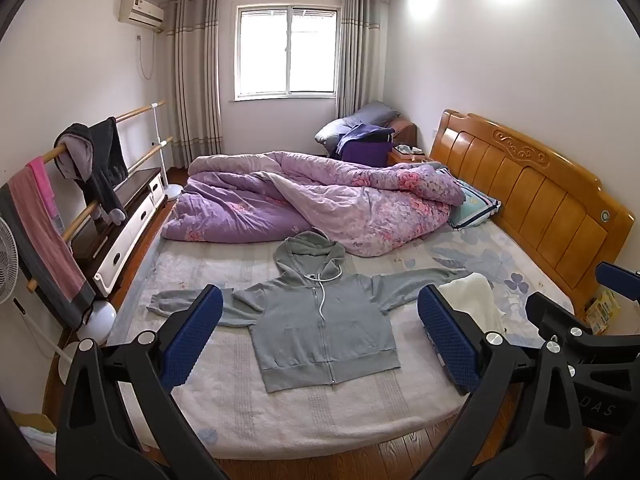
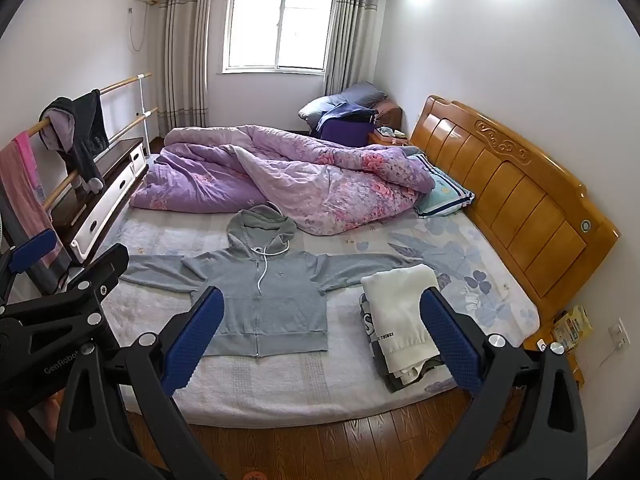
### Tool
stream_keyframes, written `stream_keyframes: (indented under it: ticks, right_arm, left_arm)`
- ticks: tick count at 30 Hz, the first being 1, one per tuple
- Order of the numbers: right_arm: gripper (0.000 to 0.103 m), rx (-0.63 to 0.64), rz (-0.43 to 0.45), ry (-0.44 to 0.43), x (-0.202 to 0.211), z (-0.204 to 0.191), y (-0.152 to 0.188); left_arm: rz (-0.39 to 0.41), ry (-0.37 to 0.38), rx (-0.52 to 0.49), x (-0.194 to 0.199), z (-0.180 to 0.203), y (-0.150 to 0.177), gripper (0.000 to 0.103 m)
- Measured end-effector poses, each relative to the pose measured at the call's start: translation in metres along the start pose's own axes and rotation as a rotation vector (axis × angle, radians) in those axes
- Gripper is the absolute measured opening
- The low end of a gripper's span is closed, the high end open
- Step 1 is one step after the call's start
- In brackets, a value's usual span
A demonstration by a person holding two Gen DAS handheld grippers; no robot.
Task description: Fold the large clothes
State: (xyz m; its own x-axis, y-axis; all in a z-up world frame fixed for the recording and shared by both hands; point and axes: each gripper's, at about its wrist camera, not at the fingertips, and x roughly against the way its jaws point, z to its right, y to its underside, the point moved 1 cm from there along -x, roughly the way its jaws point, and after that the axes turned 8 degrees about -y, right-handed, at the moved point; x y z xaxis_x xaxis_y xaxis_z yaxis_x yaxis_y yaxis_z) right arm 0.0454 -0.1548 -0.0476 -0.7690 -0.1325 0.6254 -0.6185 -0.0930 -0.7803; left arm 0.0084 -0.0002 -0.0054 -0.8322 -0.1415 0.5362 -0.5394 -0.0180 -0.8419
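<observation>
A grey zip hoodie point(image 1: 320, 320) lies flat and face up on the bed point(image 1: 240, 412), sleeves spread, hood toward the quilt. It also shows in the right wrist view point(image 2: 276, 296). My left gripper point(image 1: 320, 312) is open and empty, held above the bed's near edge in front of the hoodie. My right gripper point(image 2: 324, 308) is open and empty, held over the near edge between the hoodie and a stack of folded clothes point(image 2: 400, 312) with a white piece on top. The right gripper's body shows at the right of the left wrist view point(image 1: 576, 344).
A crumpled purple floral quilt point(image 1: 312, 200) covers the far half of the bed. A wooden headboard point(image 1: 532, 192) runs along the right. A rail with hanging clothes point(image 1: 92, 160) and a low cabinet point(image 1: 120, 224) stand at the left. Wooden floor point(image 2: 320, 444) lies below the near edge.
</observation>
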Motion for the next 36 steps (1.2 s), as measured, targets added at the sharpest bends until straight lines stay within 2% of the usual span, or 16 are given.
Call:
stream_keyframes:
  ticks: [36]
  right_arm:
    - [0.095, 0.003, 0.013, 0.002, 0.011, -0.003, -0.003]
  left_arm:
    - [0.009, 0.001, 0.003, -0.002, -0.001, 0.0, 0.098]
